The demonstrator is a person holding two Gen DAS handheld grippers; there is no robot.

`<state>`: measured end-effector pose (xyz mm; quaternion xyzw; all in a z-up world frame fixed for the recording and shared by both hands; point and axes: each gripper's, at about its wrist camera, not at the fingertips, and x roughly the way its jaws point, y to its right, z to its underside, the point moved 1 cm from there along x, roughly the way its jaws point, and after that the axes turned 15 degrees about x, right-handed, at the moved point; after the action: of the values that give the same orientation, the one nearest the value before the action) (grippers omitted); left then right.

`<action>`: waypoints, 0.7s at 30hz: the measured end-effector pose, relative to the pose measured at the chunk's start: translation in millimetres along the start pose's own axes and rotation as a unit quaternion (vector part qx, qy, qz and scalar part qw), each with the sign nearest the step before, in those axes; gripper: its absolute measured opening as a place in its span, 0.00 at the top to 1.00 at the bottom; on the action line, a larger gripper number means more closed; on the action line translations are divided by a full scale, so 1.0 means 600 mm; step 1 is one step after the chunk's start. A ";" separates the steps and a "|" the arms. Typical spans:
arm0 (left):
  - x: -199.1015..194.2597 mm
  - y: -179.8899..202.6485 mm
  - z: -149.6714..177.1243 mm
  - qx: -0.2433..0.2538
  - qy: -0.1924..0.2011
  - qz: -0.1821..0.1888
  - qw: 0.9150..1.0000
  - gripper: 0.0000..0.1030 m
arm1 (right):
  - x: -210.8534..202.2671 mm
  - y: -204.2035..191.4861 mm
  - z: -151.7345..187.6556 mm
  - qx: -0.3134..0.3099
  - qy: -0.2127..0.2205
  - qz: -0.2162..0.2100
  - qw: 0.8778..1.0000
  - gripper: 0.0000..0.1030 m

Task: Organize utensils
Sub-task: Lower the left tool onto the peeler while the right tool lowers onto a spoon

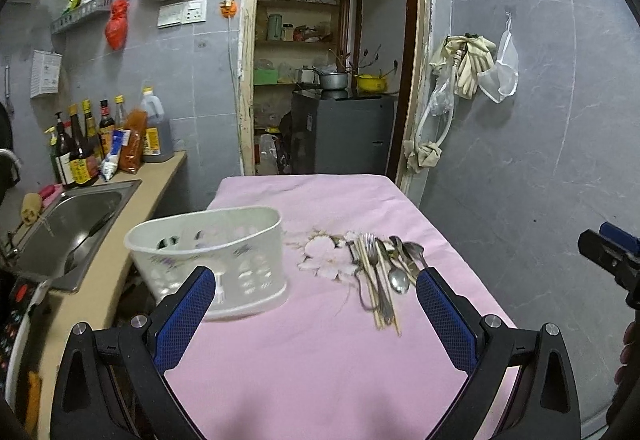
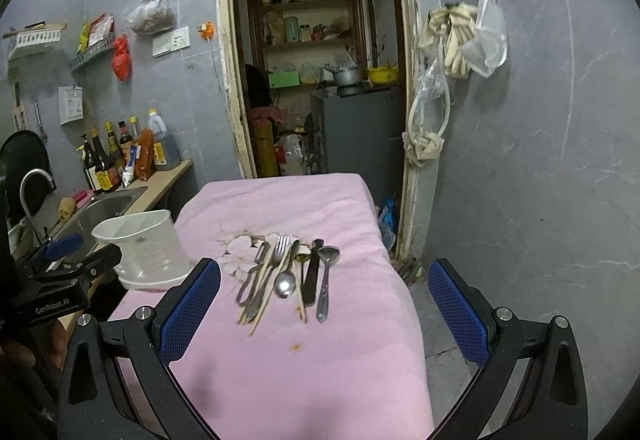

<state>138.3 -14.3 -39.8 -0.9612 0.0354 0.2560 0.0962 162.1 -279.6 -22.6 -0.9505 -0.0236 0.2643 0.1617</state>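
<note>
Both grippers hang spread wide and empty above the near end of the table; no utensil has gone into the holder yet, so the step in hand looks like the first pick.

From the left wrist view, the left gripper (image 1: pixel 316 300) sits wide over the pink cloth (image 1: pixel 320 372). The holder (image 1: pixel 208 252) stands at the table's left edge, just behind the left finger (image 1: pixel 184 316). The utensils (image 1: pixel 384 272) lie in a heap near the right edge: fork (image 1: pixel 372 252), spoon (image 1: pixel 399 280), chopsticks (image 1: pixel 370 280), all overlapping. The right gripper (image 1: pixel 612 260) shows only at the frame's right border.

From the right wrist view, the right gripper (image 2: pixel 324 304) is equally wide, with the heap lying ahead between its fingers. A ladle-like spoon (image 2: pixel 326 280) lies at the heap's right side, nearly apart from the rest; the dark-handled piece (image 2: pixel 312 276) lies just beside it.

Judging from this, the right gripper is better placed. Taking the outermost spoon first, across its handle, should avoid dragging the crossed chopsticks. The loose cloth may bunch if the fingers press down hard.
</note>
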 end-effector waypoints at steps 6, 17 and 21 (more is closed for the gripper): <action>0.105 0.032 -0.038 -0.009 -0.018 0.013 1.000 0.02 | 0.113 0.040 -0.028 0.013 -0.031 -0.020 0.999 0.01; 0.304 0.077 -0.047 -0.020 -0.113 0.051 0.992 0.10 | 0.351 0.072 -0.004 0.031 -0.172 -0.050 0.983 0.40; 0.366 0.073 -0.032 -0.036 -0.159 0.054 0.985 0.23 | 0.422 0.059 0.027 0.017 -0.218 -0.065 0.974 0.50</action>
<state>332.6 -65.2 -140.3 -0.9076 0.0625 0.4119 0.0519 370.3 -275.3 -172.2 -0.8637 -0.1156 0.4542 0.1852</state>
